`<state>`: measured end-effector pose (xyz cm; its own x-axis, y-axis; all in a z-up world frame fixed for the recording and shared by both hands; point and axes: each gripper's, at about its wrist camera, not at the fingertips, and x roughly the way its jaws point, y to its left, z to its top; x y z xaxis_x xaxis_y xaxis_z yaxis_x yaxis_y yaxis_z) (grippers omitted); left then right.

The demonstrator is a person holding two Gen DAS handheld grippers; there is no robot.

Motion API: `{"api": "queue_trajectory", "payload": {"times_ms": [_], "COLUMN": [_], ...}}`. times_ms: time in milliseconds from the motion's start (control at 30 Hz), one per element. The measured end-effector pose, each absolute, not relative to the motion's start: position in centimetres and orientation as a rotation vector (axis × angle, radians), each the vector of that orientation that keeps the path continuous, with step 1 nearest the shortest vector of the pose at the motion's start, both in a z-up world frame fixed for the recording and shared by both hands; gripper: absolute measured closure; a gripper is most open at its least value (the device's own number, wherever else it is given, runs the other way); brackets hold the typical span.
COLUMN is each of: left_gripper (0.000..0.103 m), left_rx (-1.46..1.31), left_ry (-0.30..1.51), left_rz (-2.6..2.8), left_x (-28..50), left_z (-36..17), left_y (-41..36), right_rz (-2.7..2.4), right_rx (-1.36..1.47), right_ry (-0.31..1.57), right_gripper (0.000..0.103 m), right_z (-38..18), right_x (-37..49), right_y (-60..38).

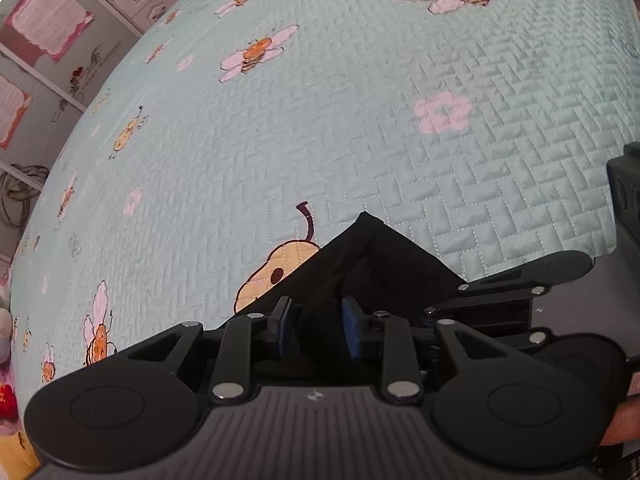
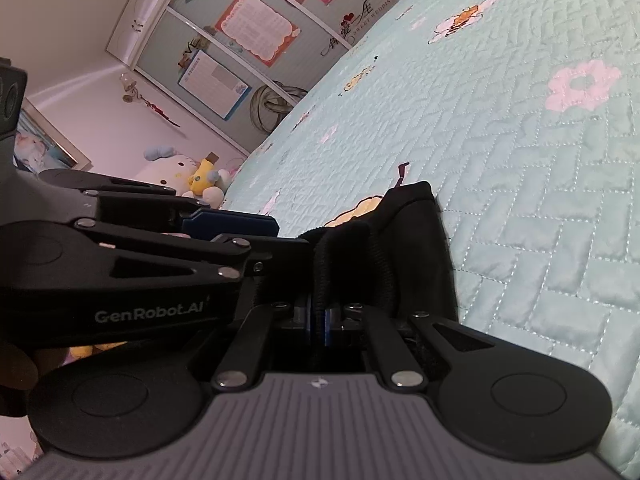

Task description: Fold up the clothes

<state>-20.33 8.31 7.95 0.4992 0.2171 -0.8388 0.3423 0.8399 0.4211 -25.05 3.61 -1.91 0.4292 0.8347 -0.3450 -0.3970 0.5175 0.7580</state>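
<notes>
Left wrist view: my left claw [image 1: 316, 328] clamps bunched black garment [image 1: 384, 256] on the quilted bedspread [image 1: 360, 120]; my right claw [image 2: 320, 320] pinches its ribbed edge.

1. Your black garment [image 1: 376, 252] lies on the quilted bedspread [image 1: 360, 120], at its near edge.
2. Your left gripper [image 1: 318, 328] has a bunch of that garment between its pads.
3. Your right gripper [image 2: 320, 320] pinches a ribbed fold just beside it.
4. Plush toys [image 2: 192, 176] sit beyond the bed's left edge, below the cabinet doors [image 2: 240, 40].
</notes>
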Motion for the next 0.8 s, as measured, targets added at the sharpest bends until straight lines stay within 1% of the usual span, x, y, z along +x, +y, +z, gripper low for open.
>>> {"api": "queue_trajectory", "payload": {"times_ms": [33,67,100,333,533,667,733,767,800], "left_gripper": [0.076,0.09,0.096,0.1,0.103,0.103,0.103,0.103,0.103], "left_rx": [0.593,0.579,0.542,0.216,0.157,0.246,0.144,0.104,0.071], "left_ry": [1.068,1.076,1.086,1.06,1.025,1.022,1.018,0.992,0.967], "left_rz": [-0.086,-0.094,-0.105,-0.123,-0.209,-0.205,-0.21,-0.23,-0.244], "left_x": [-20.2,-20.1,-19.9,-19.7,-20.0,-20.0,-20.1,-20.5,-21.0], "left_z": [7.9,7.8,7.8,9.3,10.3,10.0,10.1,10.5,10.9], "left_y": [8.5,8.6,9.0,13.0,11.9,9.9,11.0,11.3,11.6], "right_rz": [0.836,0.834,0.832,0.814,0.938,0.938,0.923,0.929,0.934], "right_rx": [0.645,0.646,0.647,0.79,0.848,0.855,0.837,0.836,0.836], "right_ry": [0.787,0.787,0.788,0.832,0.893,0.906,0.892,0.888,0.886], "right_gripper": [0.098,0.098,0.098,0.098,0.1,0.1,0.1,0.096,0.096], "right_z": [-1.9,-1.9,-1.8,-2.6,-3.0,-3.2,-3.2,-3.1,-3.0], "right_x": [-25.0,-25.0,-25.0,-24.3,-23.5,-23.2,-23.4,-23.5,-23.6], "right_y": [3.6,3.7,3.7,2.8,4.7,4.4,3.8,3.5,3.1]}}
